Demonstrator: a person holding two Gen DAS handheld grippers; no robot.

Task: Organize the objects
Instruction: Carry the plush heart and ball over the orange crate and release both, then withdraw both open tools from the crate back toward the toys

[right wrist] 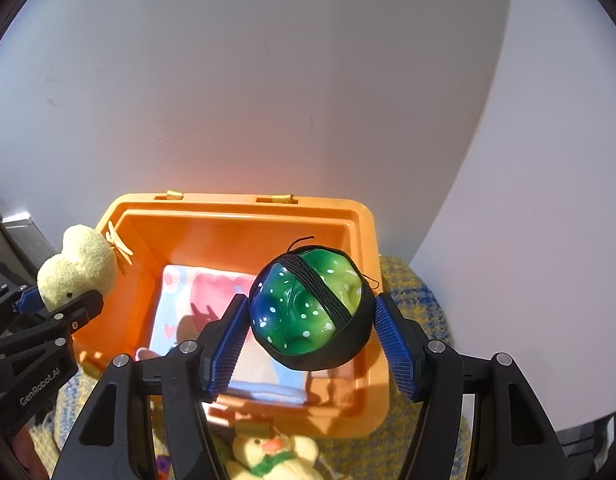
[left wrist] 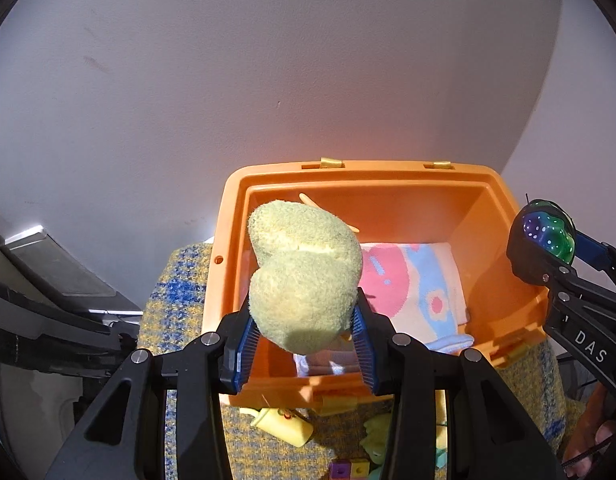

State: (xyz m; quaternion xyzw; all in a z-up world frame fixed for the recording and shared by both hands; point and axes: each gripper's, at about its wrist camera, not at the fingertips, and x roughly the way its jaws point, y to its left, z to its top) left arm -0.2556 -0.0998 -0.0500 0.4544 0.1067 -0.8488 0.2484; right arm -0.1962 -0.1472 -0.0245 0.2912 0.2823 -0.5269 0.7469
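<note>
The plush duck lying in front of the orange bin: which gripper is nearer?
Right. The right gripper hangs just above the duck; the left gripper is off to the side.

Both wrist cameras look down, sharing the orange bin (left wrist: 504,200).

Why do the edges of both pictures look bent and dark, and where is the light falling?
Left wrist view: fisheye lens, so black corners and the orange box bowed; sunlight lands on the yellow plush toy in the left gripper. Right wrist view: same curving; glare shines on the green ball in the right gripper, whose shadow falls on the folded cloth.
</note>
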